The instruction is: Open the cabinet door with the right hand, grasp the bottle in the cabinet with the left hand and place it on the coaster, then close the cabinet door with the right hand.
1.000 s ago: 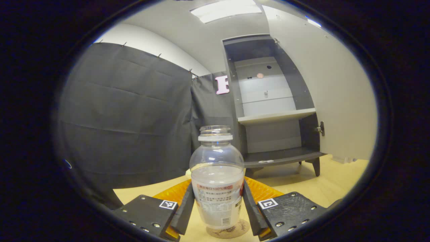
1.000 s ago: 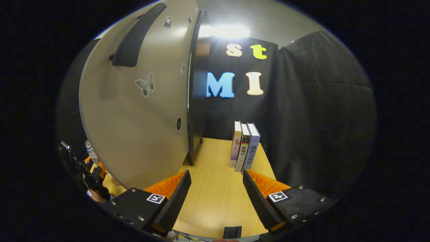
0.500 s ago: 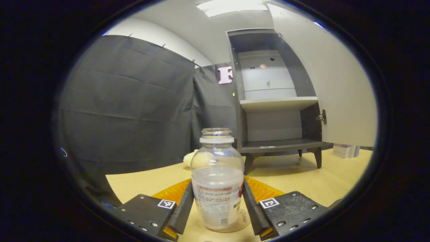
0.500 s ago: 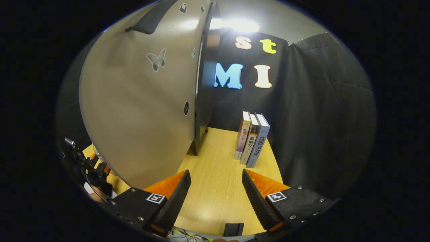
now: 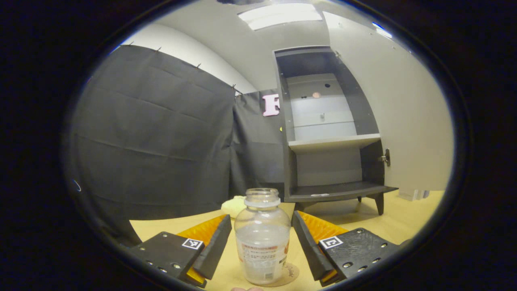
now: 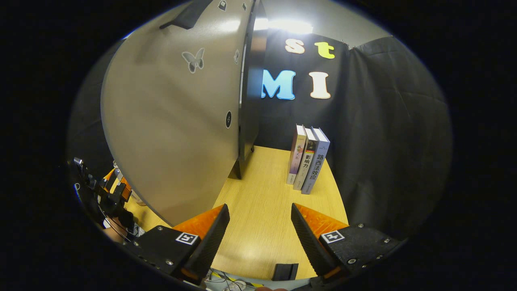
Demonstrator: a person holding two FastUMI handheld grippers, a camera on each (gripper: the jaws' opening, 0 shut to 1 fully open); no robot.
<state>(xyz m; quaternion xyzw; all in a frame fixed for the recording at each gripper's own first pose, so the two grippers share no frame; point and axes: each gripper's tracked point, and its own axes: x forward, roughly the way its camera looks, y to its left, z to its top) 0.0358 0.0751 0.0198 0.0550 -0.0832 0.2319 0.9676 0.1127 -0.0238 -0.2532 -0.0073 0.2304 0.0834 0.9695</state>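
Now the bottle [image 5: 263, 238] is standing upright on the round coaster [image 5: 289, 274] on the wooden table [image 5: 404, 220], and the left gripper [image 5: 261, 242] is sitting spread around it, with a gap showing on each side between the black fingers [image 5: 214, 252] and the bottle, so it is gripping nothing. The bottle is clear and capless, with a label low on its body. Behind it the cabinet [image 5: 329, 133] is standing on short legs with its door [image 5: 404, 113] swung wide to the right; 1 light shelf [image 5: 333, 142] is crossing the middle, and the lower compartment is showing just a small pale scrap on its dark floor. A pale yellowish lump [image 5: 234, 205] is lying on the table just left of the cabinet. In the right gripper view, the right gripper [image 6: 258, 238] is hovering over the table with its fingers [image 6: 210, 242] wide apart and holding nothing. The door's outer face [image 6: 173, 121], with butterfly stickers and a dark handle [image 6: 185, 16] at the top, is filling the left side. 3 books [image 6: 307, 159] are standing upright near the black cloth. The left gripper is peeking in at the far left edge [image 6: 115, 192].
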